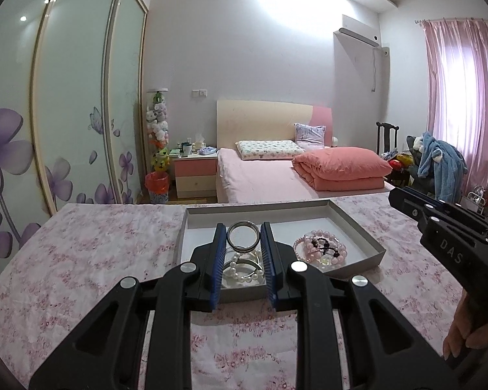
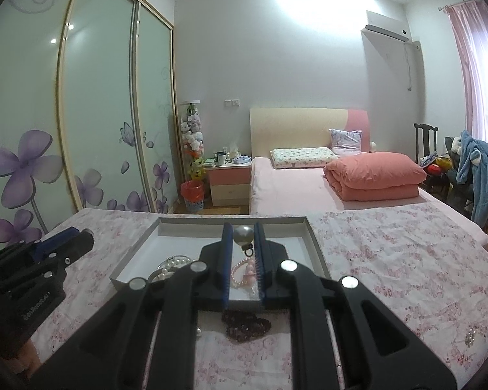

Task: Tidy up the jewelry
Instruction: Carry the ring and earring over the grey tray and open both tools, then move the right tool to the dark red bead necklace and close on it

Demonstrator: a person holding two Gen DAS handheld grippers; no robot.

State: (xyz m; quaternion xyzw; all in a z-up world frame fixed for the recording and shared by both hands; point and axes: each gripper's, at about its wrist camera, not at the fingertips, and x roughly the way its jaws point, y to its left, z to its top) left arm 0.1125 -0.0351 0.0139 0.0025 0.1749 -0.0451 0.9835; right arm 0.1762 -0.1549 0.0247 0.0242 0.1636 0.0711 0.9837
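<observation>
A shallow grey box (image 1: 358, 227) sits on the floral cloth. My left gripper (image 1: 243, 230) is shut on a silver bangle (image 1: 243, 236) and holds it above the box's left part, over a pearl bracelet (image 1: 244, 268) and more silver bangles. Pink and dark bead bracelets (image 1: 320, 247) lie in the box's right part. My right gripper (image 2: 243, 234) is shut on a large pearl earring (image 2: 243, 235) with a dark ring hanging below, above the box (image 2: 314, 243) and pink beads (image 2: 244, 271). A dark red bead bracelet (image 2: 245, 323) lies on the cloth before the box.
The table has a pink floral cloth (image 1: 97, 260). A small pearl piece (image 2: 470, 334) lies on the cloth at the right. Beyond the table are a bed (image 1: 270, 178), a nightstand, wardrobe doors at left and a chair with clothes at right.
</observation>
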